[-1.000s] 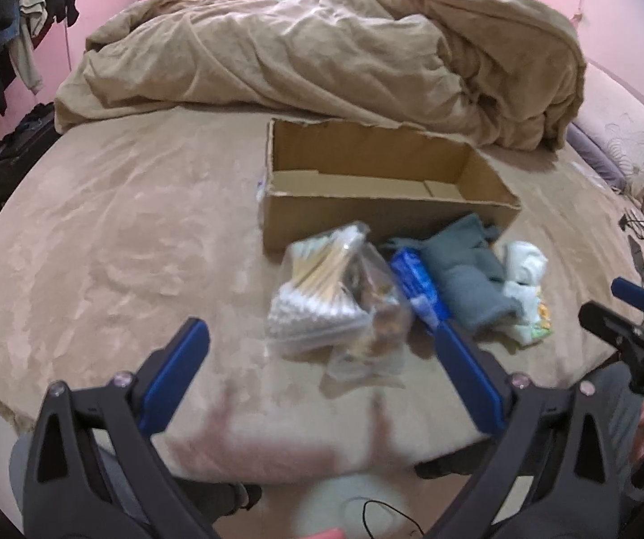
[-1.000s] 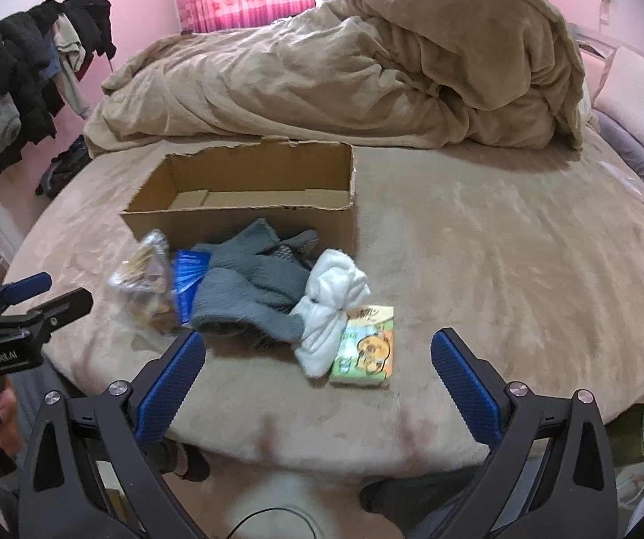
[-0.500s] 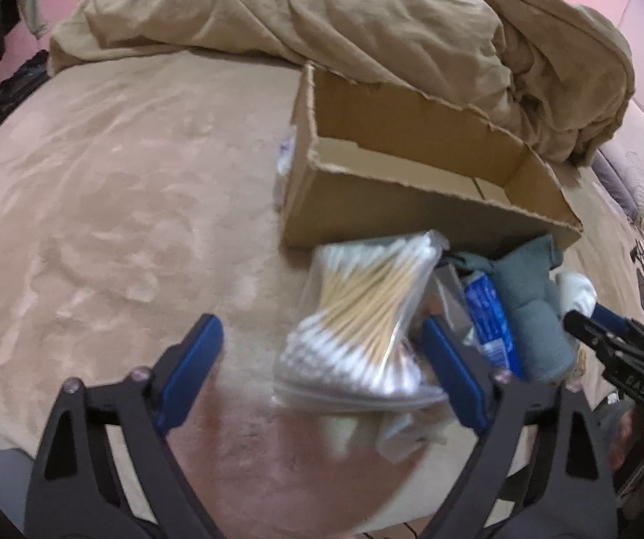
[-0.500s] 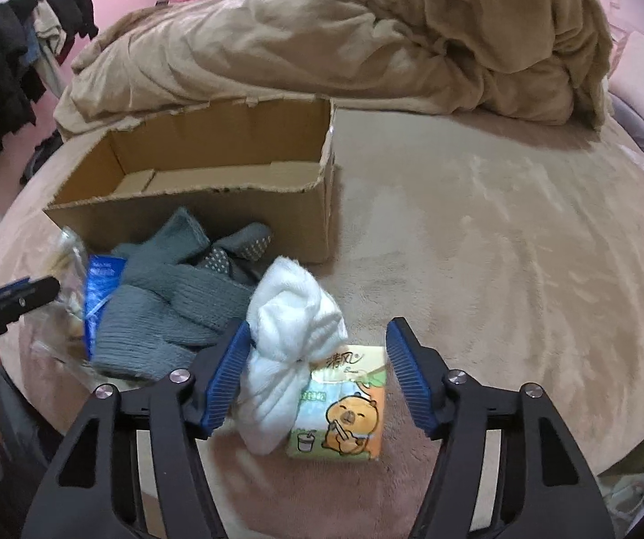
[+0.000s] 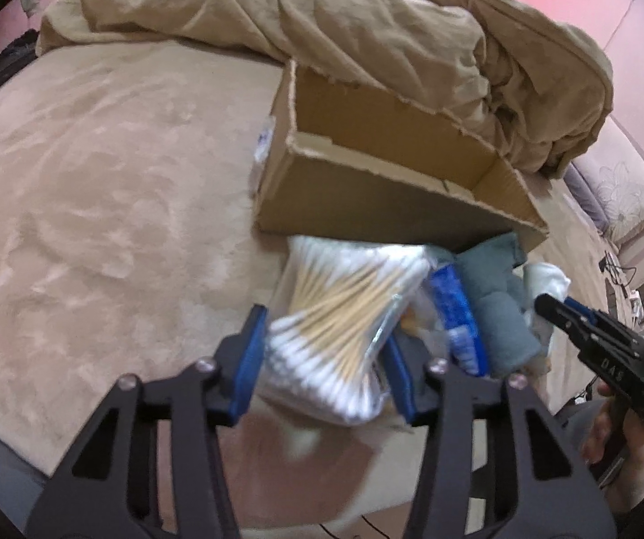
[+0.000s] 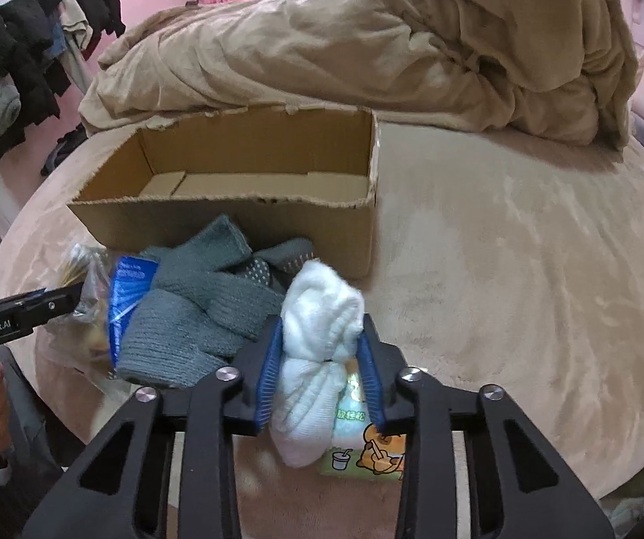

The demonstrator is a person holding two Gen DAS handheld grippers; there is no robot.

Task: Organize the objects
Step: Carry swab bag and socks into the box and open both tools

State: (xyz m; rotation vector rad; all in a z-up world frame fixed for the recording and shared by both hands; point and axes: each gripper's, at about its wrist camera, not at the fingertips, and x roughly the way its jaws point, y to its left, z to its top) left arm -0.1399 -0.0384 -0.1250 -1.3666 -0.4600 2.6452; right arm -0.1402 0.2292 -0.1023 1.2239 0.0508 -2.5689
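Note:
An open cardboard box (image 5: pixel 367 206) (image 6: pixel 214 220) stands empty on the bed, with a pile of objects in front of it. My left gripper (image 5: pixel 322 355) is shut on a clear bag of cotton swabs (image 5: pixel 344 314). My right gripper (image 6: pixel 319 364) is shut on a rolled white sock (image 6: pixel 317 350). Under the sock lies a green tissue pack (image 6: pixel 367 444) with a cartoon animal. Between the two lie grey socks (image 6: pixel 196 314) (image 5: pixel 497 305) and a blue packet (image 6: pixel 126 287) (image 5: pixel 454 314).
A rumpled tan duvet (image 6: pixel 389 45) is heaped behind the box. Dark clothes (image 6: pixel 16 67) hang at the left wall. The beige bed cover (image 6: pixel 524 247) stretches right of the box and also left of it in the left wrist view (image 5: pixel 97 179).
Both grippers moved forward and down to the pile and closed: the left onto the cotton swab bag, the right onto the white sock.

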